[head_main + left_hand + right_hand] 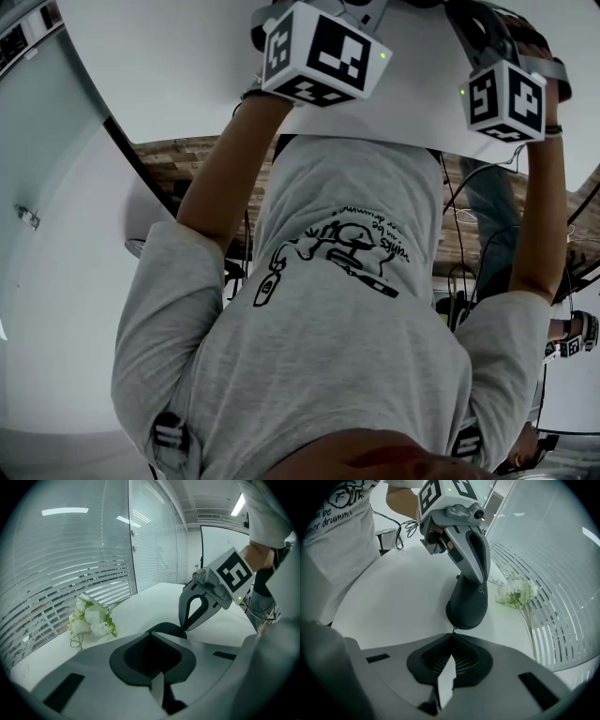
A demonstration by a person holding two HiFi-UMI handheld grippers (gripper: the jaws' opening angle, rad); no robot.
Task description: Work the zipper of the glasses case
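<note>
The black glasses case lies on the white table, seen end on in the right gripper view. My right gripper is shut, its tips pinching a small zipper pull at the case's near end. My left gripper reaches down onto the case's far end and grips it. In the left gripper view only a dark edge of the case shows past my left gripper, with the right gripper's fingers just beyond. The head view shows only both marker cubes; the jaws and case are hidden there.
A bunch of white artificial flowers lies on the table beside the case, near a glass wall with blinds. Cables hang by the table's far edge. The person's grey shirt fills the head view.
</note>
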